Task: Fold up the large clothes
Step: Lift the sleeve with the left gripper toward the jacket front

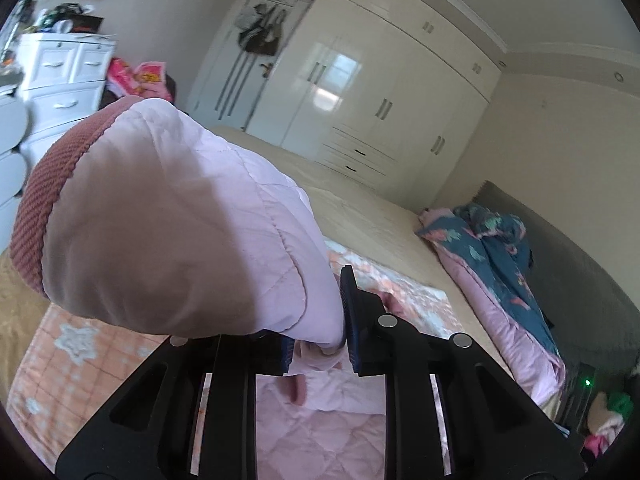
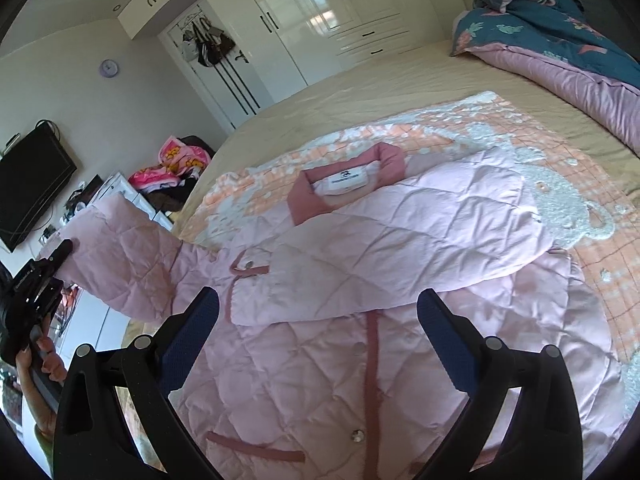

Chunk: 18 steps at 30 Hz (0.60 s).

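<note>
A pale pink quilted jacket (image 2: 360,264) with a dark pink collar and trim lies face up on an orange patterned blanket (image 2: 576,184) on the bed. One sleeve is folded across its chest. My left gripper (image 1: 316,344) is shut on the other sleeve (image 1: 168,216), whose dark pink ribbed cuff (image 1: 44,200) stands up in front of the camera. In the right wrist view that sleeve (image 2: 124,256) is lifted off the bed's left edge with the left gripper (image 2: 52,264) at its end. My right gripper (image 2: 318,312) is open and empty above the jacket's front.
A rolled teal and pink duvet (image 2: 568,36) lies at the head of the bed. White wardrobes (image 2: 320,12) stand beyond the bed's far side. A white dresser (image 1: 60,76) and a pile of pink clothes (image 2: 176,168) stand beside the bed, with a television (image 2: 32,184) on the wall.
</note>
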Each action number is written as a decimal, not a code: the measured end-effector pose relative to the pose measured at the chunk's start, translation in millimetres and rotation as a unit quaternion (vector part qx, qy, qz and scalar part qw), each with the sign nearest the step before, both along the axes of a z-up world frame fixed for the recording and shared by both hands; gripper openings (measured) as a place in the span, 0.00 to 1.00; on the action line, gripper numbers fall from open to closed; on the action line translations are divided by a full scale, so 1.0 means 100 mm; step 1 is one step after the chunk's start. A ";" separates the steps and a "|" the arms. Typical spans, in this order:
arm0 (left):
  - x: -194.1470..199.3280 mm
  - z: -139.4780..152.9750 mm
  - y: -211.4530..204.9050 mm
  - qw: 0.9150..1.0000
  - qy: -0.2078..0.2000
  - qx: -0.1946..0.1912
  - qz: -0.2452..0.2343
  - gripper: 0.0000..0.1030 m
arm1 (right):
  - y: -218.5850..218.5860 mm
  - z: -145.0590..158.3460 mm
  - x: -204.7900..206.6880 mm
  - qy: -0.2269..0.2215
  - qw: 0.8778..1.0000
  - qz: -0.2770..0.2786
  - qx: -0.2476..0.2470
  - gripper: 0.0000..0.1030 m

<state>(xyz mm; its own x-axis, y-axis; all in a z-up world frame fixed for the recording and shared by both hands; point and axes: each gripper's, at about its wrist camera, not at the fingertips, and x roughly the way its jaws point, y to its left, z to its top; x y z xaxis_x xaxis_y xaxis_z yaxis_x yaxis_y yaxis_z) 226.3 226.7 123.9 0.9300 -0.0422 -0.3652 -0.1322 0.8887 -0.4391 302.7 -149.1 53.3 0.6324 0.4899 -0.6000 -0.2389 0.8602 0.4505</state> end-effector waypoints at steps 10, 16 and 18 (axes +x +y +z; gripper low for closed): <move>0.14 -0.10 -0.49 0.998 -0.009 0.025 -0.061 0.12 | -0.30 -0.07 0.02 0.004 1.000 -0.026 0.007 0.96; 0.25 -0.21 -0.81 0.994 0.001 0.045 -0.095 0.12 | -0.50 -0.11 0.03 0.008 0.999 -0.043 0.008 0.96; 0.30 -0.25 -0.94 0.992 0.004 0.059 -0.113 0.12 | -0.58 -0.12 0.03 0.010 0.999 -0.051 0.010 0.96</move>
<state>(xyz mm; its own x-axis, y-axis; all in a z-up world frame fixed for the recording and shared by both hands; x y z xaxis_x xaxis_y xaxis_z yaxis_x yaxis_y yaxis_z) 256.7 132.3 99.2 0.8984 -0.2067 -0.3876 0.0739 0.9409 -0.3306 305.4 -207.2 41.3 0.6677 0.4359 -0.6034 -0.1424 0.8704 0.4712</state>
